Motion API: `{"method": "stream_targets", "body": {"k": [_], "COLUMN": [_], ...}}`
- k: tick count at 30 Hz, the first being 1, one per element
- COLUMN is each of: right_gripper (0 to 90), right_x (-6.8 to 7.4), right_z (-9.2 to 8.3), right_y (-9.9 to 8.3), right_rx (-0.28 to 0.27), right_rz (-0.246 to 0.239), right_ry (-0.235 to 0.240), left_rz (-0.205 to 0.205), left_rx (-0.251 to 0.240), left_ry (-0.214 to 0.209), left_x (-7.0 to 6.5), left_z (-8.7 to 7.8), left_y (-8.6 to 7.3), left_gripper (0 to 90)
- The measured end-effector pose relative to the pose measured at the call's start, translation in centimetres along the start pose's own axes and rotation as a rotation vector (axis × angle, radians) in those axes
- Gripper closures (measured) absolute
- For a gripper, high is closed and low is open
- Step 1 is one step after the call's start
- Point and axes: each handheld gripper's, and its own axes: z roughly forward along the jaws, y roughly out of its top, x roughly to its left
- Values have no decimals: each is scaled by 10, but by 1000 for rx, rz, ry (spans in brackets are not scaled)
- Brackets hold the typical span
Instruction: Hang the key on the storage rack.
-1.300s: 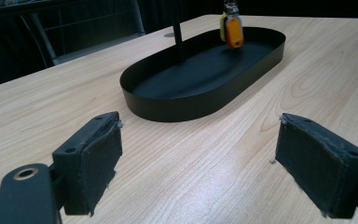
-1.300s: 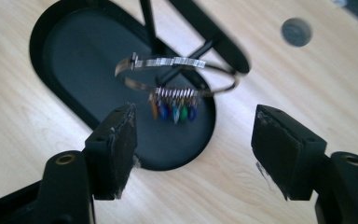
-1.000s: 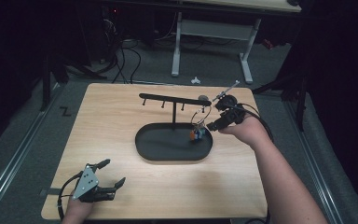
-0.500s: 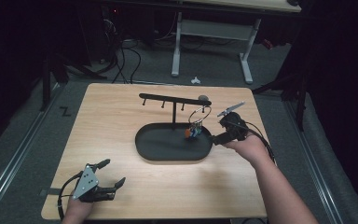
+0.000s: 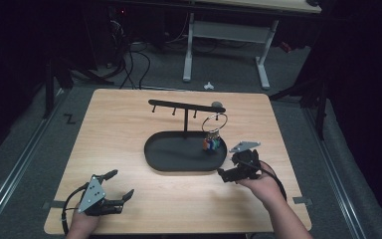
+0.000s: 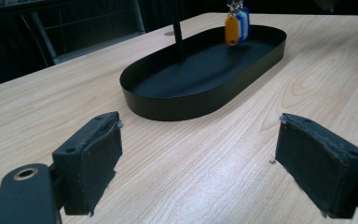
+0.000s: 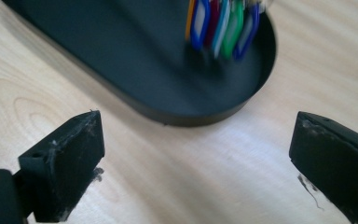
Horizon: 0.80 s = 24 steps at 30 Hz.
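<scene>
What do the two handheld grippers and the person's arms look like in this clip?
Both the left gripper and the right gripper are black two-jaw tools, each topped by a grey three-cornered plate and trailing a black cable. In the gripper views the jaws end in blocky black pads with scuffed, fraying edges. The forearms are bare, with no sleeves visible.

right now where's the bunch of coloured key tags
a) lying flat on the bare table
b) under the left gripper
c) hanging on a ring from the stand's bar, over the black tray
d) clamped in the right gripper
c: the key tags hang on a ring from the right end of the stand's bar, over the black tray; the right gripper sits open on the table beside the tray, with nothing between its jaws.
</scene>
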Motion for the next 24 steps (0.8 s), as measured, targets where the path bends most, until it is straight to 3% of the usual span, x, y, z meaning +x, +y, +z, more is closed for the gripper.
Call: {"method": "stream_targets", "body": {"k": [5,6,8,10,13,16,24], "right_gripper": [32,31,31,28,25,27,28], "right_x": [6,10,12,19,23,22,23], "right_z": [5,7,7,6,5,7,13], "right_y": [-38,-54,-60,-81,-83,-82,-84], "right_rx": [-91,-139,-152,-251,-224,-220,-191], "right_rz": [117,139,148,154,126,107,74], "right_ry": [39,21,9,-29,-34,-67,-45], "left_rz": [1,0,3,2,1,5,15], "left_rx": [1,2,2,3,10,17,14], "left_ry": [1,1,0,1,2,6,6], "left_x": [0,0,0,0,0,0,-2], "left_z": [0,1,0,1,1,2,1], "left_y": [0,0,0,0,1,1,1], "left_gripper": [150,150,150,150,150,150,150]}}
